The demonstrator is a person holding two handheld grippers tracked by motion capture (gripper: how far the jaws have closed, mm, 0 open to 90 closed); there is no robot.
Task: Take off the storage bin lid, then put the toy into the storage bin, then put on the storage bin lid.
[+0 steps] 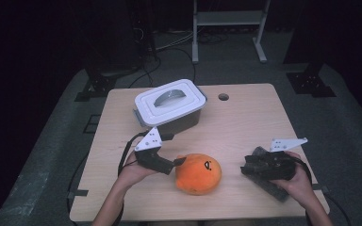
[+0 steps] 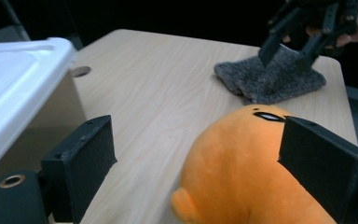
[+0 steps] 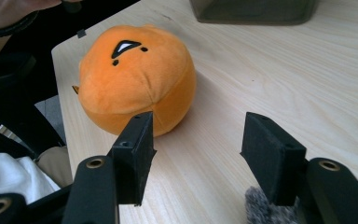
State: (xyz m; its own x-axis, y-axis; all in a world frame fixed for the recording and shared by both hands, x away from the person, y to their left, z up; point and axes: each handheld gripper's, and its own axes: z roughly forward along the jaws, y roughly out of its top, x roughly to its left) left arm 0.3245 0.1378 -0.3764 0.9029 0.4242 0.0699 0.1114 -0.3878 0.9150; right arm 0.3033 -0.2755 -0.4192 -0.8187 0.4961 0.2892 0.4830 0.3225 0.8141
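A pale wooden table [image 1: 245, 117] is seen from above, with a small round hole [image 1: 223, 97] near its far edge. The biggest thing on it is a box [image 1: 169, 106] with a white lid, placed at the far left part of the table. Next in size is an orange plush [image 1: 198, 173], set near the front edge, about in the middle, with a small black face on its top. It is found between the two grippers. A grey cloth [image 1: 271, 181] is laid flat at the front right, well apart from the plush. The left gripper [image 1: 176, 164] is held in the left hand [image 1: 134, 168] just left of the plush. In the left gripper view its jaws are seen wide apart, and the plush [image 2: 242, 172] is seen partly between them, but it is not squeezed; whether a jaw is touched by it cannot be told. The right gripper [image 1: 245, 168] is held in the right hand [image 1: 299, 181] over the cloth. In the right gripper view its jaws are seen parted with bare table between them, and nothing is held.
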